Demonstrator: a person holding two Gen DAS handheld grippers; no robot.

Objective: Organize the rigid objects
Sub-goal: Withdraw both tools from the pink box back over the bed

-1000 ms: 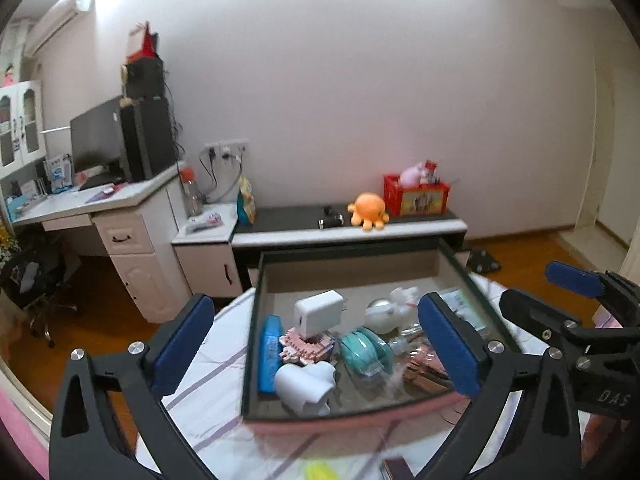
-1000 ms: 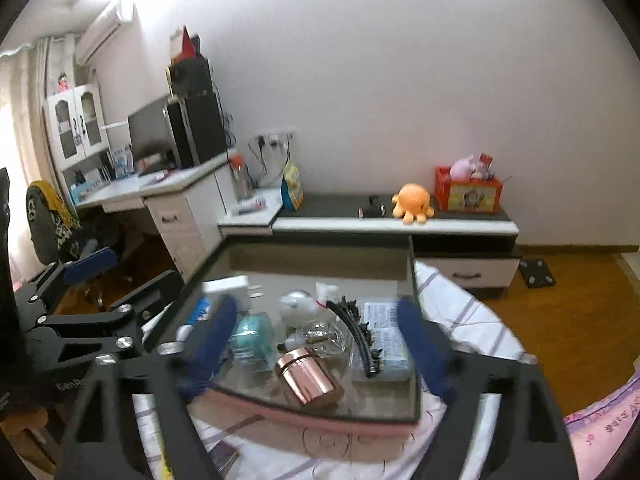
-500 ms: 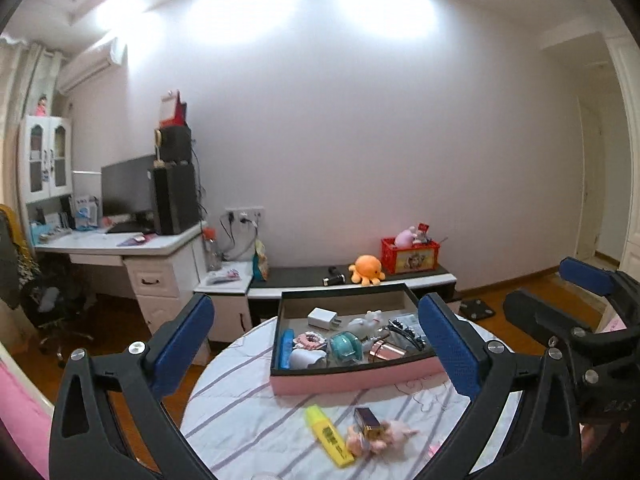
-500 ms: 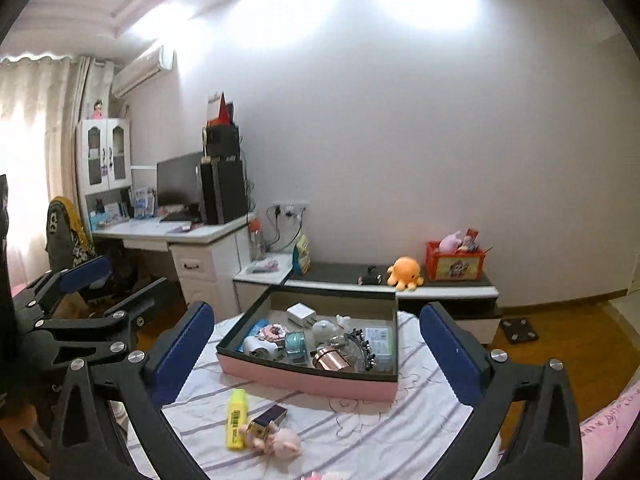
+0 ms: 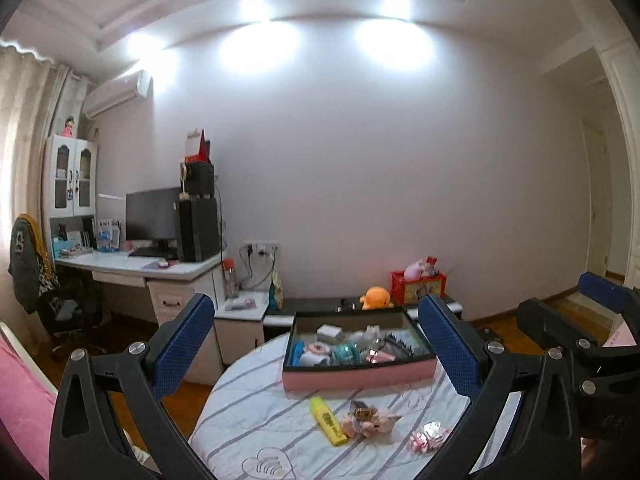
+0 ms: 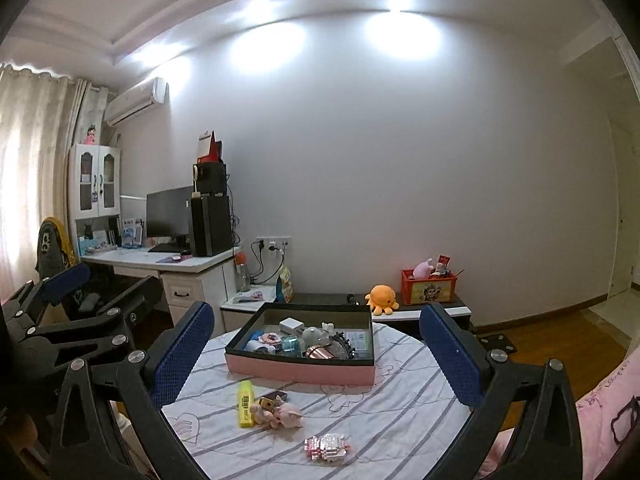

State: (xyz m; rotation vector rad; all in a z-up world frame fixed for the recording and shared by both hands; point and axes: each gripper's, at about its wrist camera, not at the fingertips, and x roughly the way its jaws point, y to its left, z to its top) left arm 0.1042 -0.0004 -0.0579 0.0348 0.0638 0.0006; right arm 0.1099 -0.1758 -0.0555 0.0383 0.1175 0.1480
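Honestly, the risky part here is how far back both grippers sit from the table. The left gripper (image 5: 316, 360) and right gripper (image 6: 320, 364) both have their jaws spread wide with nothing between them, so any pick means a long reach in. The loose stuff sits at about 6 o'clock from the pink box (image 6: 300, 374) on the round table (image 6: 404, 400): a yellow highlighter (image 6: 245, 403), a small gold-and-dark block (image 6: 267, 400) touching a pink plush pig (image 6: 285, 417), and a pink-white brick toy (image 6: 328, 446) nearer the table edge. My guess is the pig and the block are the trouble. They're pressed together, so closing on one could drag the other, and the pig isn't even rigid. The brick toy could also get nudged off the edge.

Hard to read: the box contents are a jumble. I can pick out a white charger (image 6: 291, 325) and a copper cylinder (image 6: 320, 351), the rest is too small. The near table edge is cut off behind the gripper frames in both views.
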